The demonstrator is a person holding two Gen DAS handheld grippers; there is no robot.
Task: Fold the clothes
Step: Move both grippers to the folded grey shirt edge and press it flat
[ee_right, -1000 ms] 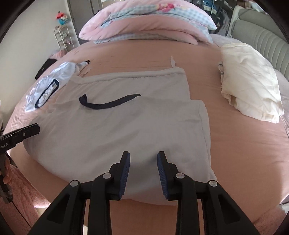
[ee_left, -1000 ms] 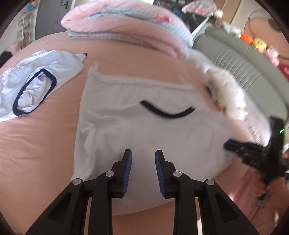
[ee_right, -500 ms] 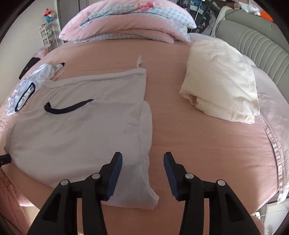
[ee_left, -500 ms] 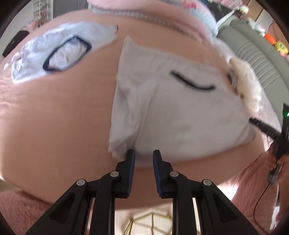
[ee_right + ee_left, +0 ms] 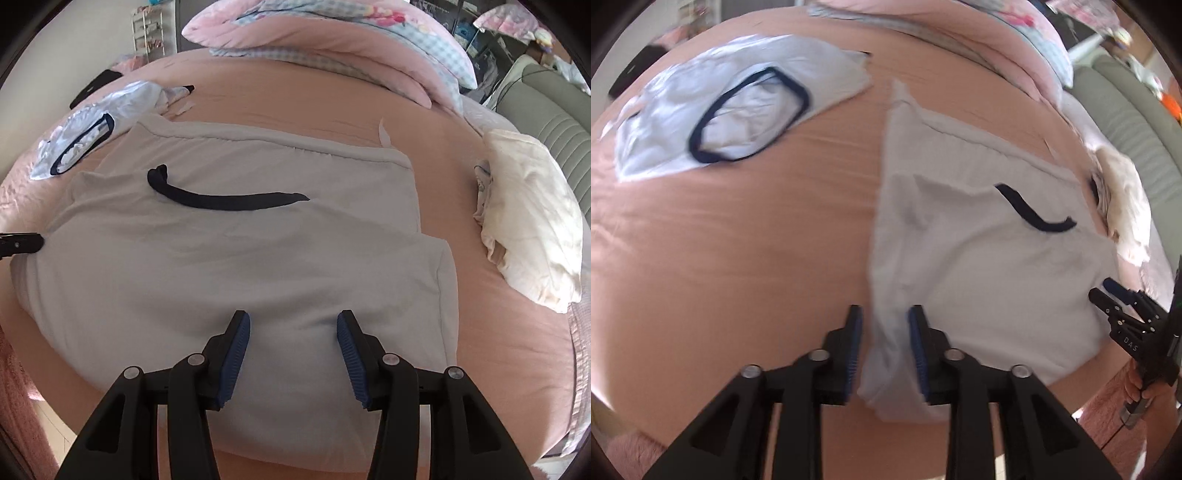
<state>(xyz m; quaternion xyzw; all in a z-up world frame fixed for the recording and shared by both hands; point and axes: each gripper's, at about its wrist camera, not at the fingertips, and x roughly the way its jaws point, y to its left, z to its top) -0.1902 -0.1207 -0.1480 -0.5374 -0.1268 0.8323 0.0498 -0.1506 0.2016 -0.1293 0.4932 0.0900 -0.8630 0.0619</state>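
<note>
A pale grey T-shirt (image 5: 236, 258) with a dark navy collar (image 5: 225, 199) lies partly folded on the pink bed; it also shows in the left wrist view (image 5: 990, 258). My left gripper (image 5: 884, 325) is open, its jaws on either side of the shirt's near left edge, cloth between them. My right gripper (image 5: 293, 328) is open wide over the shirt's near edge, right of the middle; it also appears in the left wrist view (image 5: 1104, 291). The left gripper's tip (image 5: 22, 243) shows at the shirt's left edge.
A second white shirt with a navy neckline (image 5: 738, 110) lies crumpled at the far left. A folded cream garment (image 5: 528, 221) sits at the right. Pink and checked bedding (image 5: 332, 40) is piled at the back. A grey-green sofa (image 5: 554, 118) borders the right side.
The left gripper moved forward onto the shirt's left edge and opened a little around it. The right gripper swung left over the shirt's near edge and opened wider.
</note>
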